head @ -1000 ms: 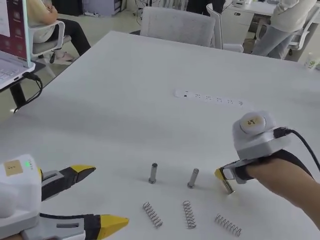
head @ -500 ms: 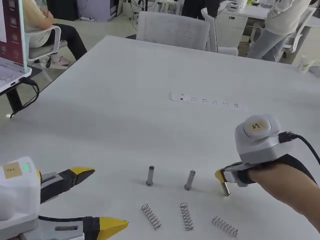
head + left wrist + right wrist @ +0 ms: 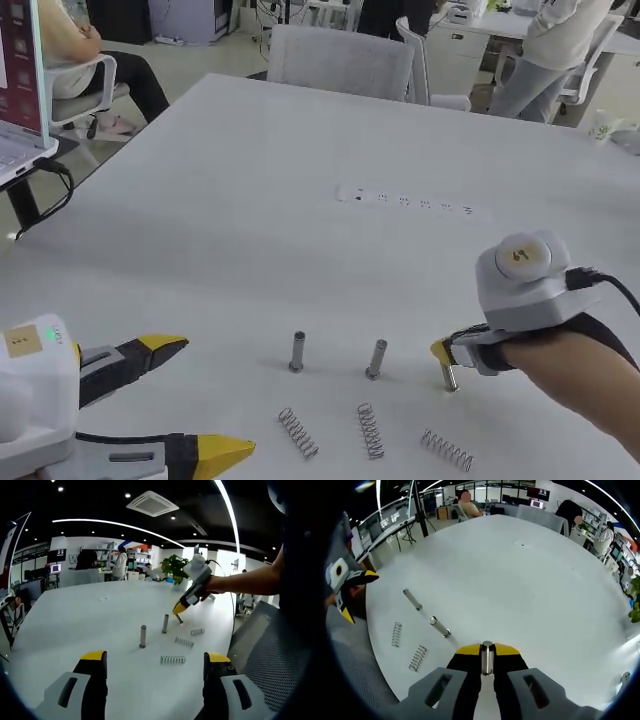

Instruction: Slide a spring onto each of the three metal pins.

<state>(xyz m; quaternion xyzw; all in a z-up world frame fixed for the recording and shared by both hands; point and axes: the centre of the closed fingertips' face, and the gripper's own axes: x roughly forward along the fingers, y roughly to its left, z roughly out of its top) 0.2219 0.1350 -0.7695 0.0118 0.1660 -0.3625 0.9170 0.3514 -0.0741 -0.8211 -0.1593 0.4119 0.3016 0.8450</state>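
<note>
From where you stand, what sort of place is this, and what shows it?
Probably an open-plan office or lab: a large white table, an office chair behind it, a laptop at the left.

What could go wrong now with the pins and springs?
The right gripper pinches a pin near one end; it might tip or slip when let go. The left pin and middle pin stand loose on the table, so a bump could topple them. The right spring lies close to that gripper and could roll away if nudged.
</note>
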